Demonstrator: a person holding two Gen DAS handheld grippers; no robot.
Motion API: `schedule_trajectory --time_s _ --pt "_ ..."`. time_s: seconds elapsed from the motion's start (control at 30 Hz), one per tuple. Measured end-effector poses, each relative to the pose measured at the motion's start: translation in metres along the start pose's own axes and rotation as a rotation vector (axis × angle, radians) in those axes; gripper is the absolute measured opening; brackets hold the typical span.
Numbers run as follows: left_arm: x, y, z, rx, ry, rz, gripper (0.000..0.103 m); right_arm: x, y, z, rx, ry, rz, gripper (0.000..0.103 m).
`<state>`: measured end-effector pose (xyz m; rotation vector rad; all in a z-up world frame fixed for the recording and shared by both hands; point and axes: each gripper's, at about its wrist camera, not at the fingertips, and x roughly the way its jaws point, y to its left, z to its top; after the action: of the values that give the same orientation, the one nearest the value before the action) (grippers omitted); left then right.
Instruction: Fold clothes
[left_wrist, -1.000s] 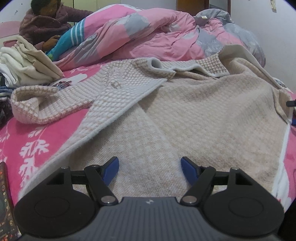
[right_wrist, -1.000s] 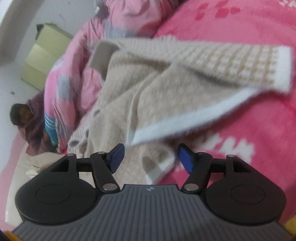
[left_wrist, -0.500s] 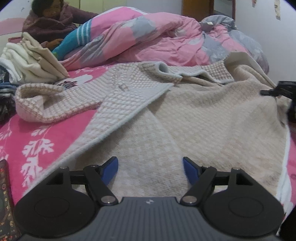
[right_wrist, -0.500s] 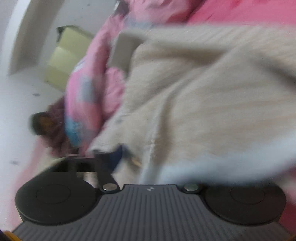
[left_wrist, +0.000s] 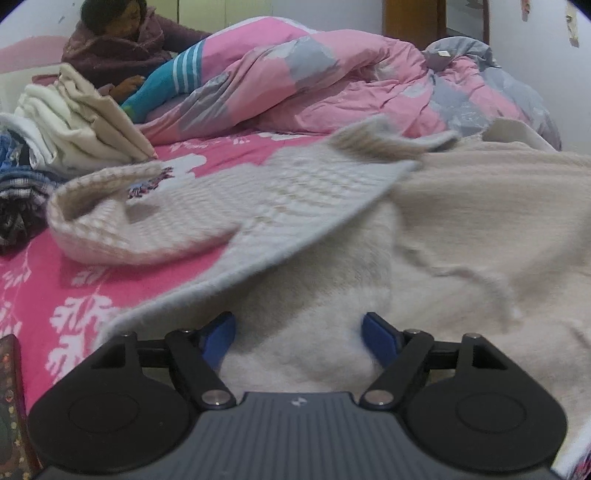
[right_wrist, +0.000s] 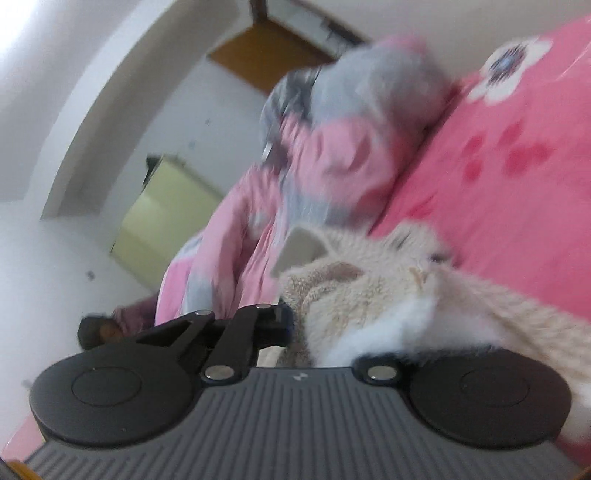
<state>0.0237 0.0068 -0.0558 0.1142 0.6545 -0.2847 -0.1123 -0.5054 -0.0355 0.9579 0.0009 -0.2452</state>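
1. Left of the left claw (left_wrist: 299, 332), the knitted cardigan's (left_wrist: 461, 229) checked sleeve (left_wrist: 122, 225) curled over the pink bedsheet (left_wrist: 48, 288), its cuff pointing away from the claw toward the stacked folded clothes (left_wrist: 81, 125).
2. The left claw hung spread just above the cardigan's near hem, gripping nothing, probably poised to pin or pick up that edge.
3. The cardigan lay ahead of it on the bed, its length running away toward the quilt (left_wrist: 314, 81), collar at the far end.
4. The right claw (right_wrist: 325, 332) looked pressed together on the cardigan's white-edged border (right_wrist: 388, 328), one finger buried in fabric, apparently lifting that side for a fold.
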Motion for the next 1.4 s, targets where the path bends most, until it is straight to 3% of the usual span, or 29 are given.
schedule_trajectory --time_s 0.1,0.27,0.33,0.43,0.47,0.5,0.6,0.73,0.87,1.03,1.13,1.2,1.27,1.3,1.4 --pt "0.0 0.0 -0.001 0.002 -0.003 -0.011 0.073 -0.03 -0.029 -0.002 0.068 -0.047 -0.077 0.007" --pt "0.0 0.0 -0.001 0.014 0.0 -0.017 0.072 -0.039 -0.077 -0.028 0.168 0.113 -0.211 0.011" --pt "-0.003 0.001 0.0 0.011 0.003 -0.023 0.072 -0.048 -0.08 -0.032 0.179 0.172 -0.214 0.013" --pt "-0.009 0.003 0.002 0.021 0.011 -0.035 0.072 -0.072 -0.061 -0.026 0.091 0.199 -0.277 0.034" --pt "-0.012 0.004 0.002 0.028 0.012 -0.038 0.072 -0.083 -0.052 -0.023 0.034 0.201 -0.321 0.045" --pt "-0.016 0.004 0.003 0.037 0.01 -0.039 0.073 -0.095 -0.041 -0.02 -0.03 0.202 -0.363 0.048" --pt "-0.027 0.005 0.007 0.05 -0.005 -0.049 0.073 -0.13 -0.009 -0.008 -0.176 0.199 -0.42 0.049" --pt "-0.031 0.004 0.019 0.028 -0.024 -0.104 0.074 -0.14 0.032 0.008 -0.294 0.161 -0.335 0.049" --pt "-0.012 -0.007 0.03 0.034 -0.061 -0.094 0.074 -0.067 0.074 0.003 -0.408 0.263 -0.166 0.049" --pt "0.018 -0.019 0.032 0.029 -0.097 -0.018 0.074 0.082 0.116 -0.065 -0.517 0.547 -0.031 0.046" --pt "0.028 -0.018 0.027 0.034 -0.117 -0.008 0.077 0.169 0.119 -0.108 -0.64 0.654 -0.09 0.04" --pt "0.031 -0.016 0.023 0.032 -0.129 -0.017 0.078 0.221 0.112 -0.121 -0.711 0.668 -0.162 0.033" --pt "0.033 -0.012 0.021 0.015 -0.135 -0.033 0.079 0.265 0.103 -0.123 -0.793 0.633 -0.26 0.022" --pt "0.034 -0.011 0.021 0.008 -0.135 -0.037 0.079 0.286 0.096 -0.119 -0.817 0.615 -0.298 0.0" --pt "0.036 -0.01 0.019 0.002 -0.13 -0.038 0.079 0.335 0.074 -0.098 -0.759 0.599 -0.306 0.0"
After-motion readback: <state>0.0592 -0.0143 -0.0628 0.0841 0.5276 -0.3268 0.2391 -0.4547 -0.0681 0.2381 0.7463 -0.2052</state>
